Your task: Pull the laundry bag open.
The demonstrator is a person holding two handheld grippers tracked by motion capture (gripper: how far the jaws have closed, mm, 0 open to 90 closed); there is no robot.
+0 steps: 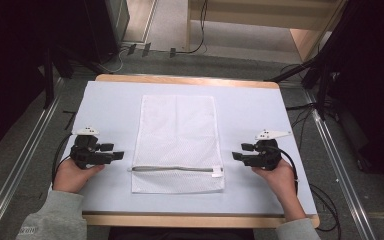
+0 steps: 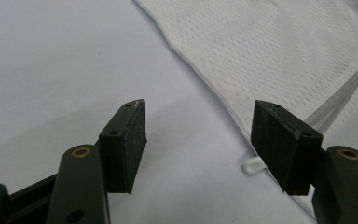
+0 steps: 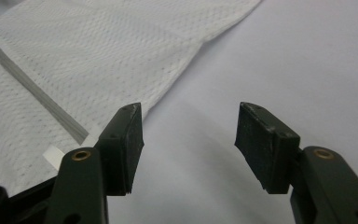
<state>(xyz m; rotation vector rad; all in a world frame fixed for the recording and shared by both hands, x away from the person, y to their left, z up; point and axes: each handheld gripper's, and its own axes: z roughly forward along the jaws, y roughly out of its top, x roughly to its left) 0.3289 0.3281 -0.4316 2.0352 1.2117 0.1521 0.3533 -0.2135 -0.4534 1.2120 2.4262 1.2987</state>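
A white mesh laundry bag (image 1: 176, 142) lies flat in the middle of the table, its grey zipper (image 1: 175, 169) running across near the front end. My left gripper (image 1: 119, 155) rests on the table just left of the bag, open and holding nothing. In the left gripper view the bag's edge (image 2: 279, 60) and the zipper end (image 2: 252, 164) lie just past the right jaw. My right gripper (image 1: 236, 156) sits just right of the bag, also open with nothing between the jaws. The right gripper view has the bag (image 3: 98, 60) and the zipper pull tab (image 3: 53, 155) beyond the left jaw.
The table top (image 1: 250, 115) is pale blue with a wooden rim. Metal rails (image 1: 25, 150) run along both sides on the floor. Cables (image 1: 325, 200) trail off to the right, and dark stands rise at the back corners.
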